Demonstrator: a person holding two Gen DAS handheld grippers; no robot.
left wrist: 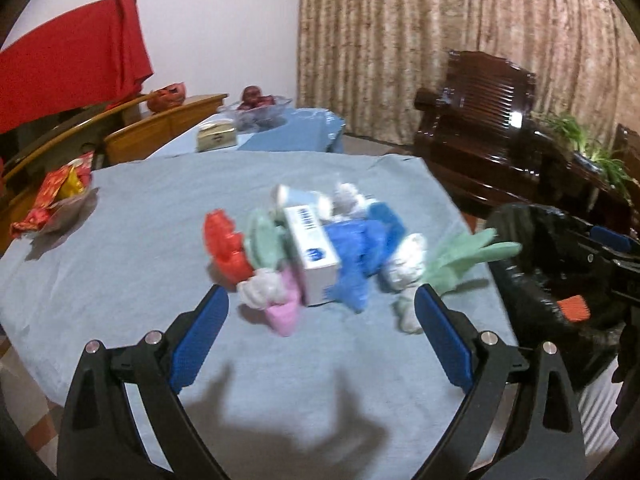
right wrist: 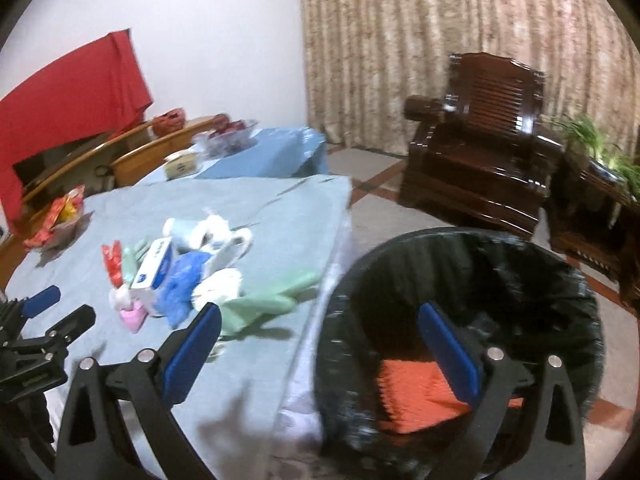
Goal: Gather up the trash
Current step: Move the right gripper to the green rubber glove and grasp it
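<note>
This is a home, most likely a living or dining room. A heavy patterned curtain covers the far wall beside plain white plaster. A dark, glossy carved wooden armchair stands on a tiled floor, with a green houseplant just beside it. Tables draped in blue cloth sit near curved wooden chair backs; the farther table holds a glass bowl of fruit and a tissue box. A bin lined with a black bag stands beside the nearer table.
</note>
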